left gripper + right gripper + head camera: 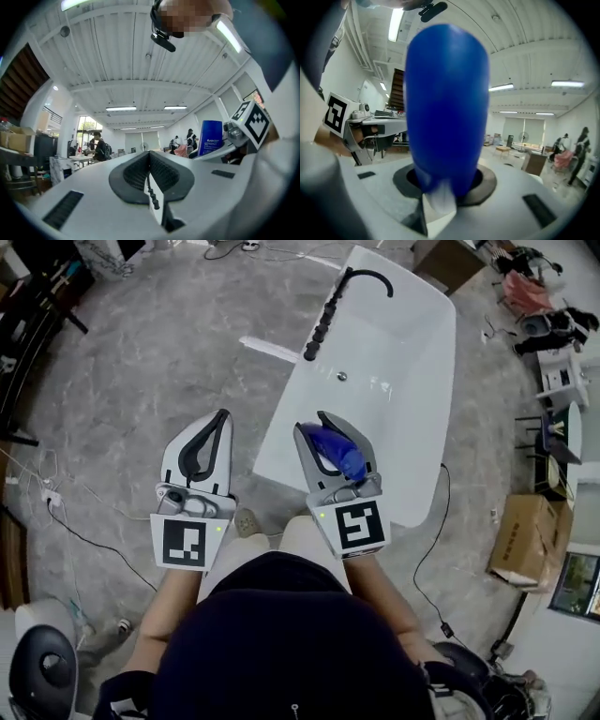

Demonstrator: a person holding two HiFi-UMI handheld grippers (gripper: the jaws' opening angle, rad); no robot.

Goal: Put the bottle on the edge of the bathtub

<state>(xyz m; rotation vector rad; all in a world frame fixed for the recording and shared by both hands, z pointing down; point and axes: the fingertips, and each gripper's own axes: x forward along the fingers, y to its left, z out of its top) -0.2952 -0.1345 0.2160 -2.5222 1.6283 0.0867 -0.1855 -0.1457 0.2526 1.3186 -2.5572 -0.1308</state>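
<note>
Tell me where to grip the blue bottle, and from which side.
Grip the bottle across its rounded body, coming from the side so that one jaw lands on each flank. Its smooth, even sides fit the curved pads, as the right gripper, closed on it that way, shows.

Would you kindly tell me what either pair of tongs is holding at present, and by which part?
The right tongs grip the blue bottle round the lower part of its body; the left tongs are shut and empty.
</note>
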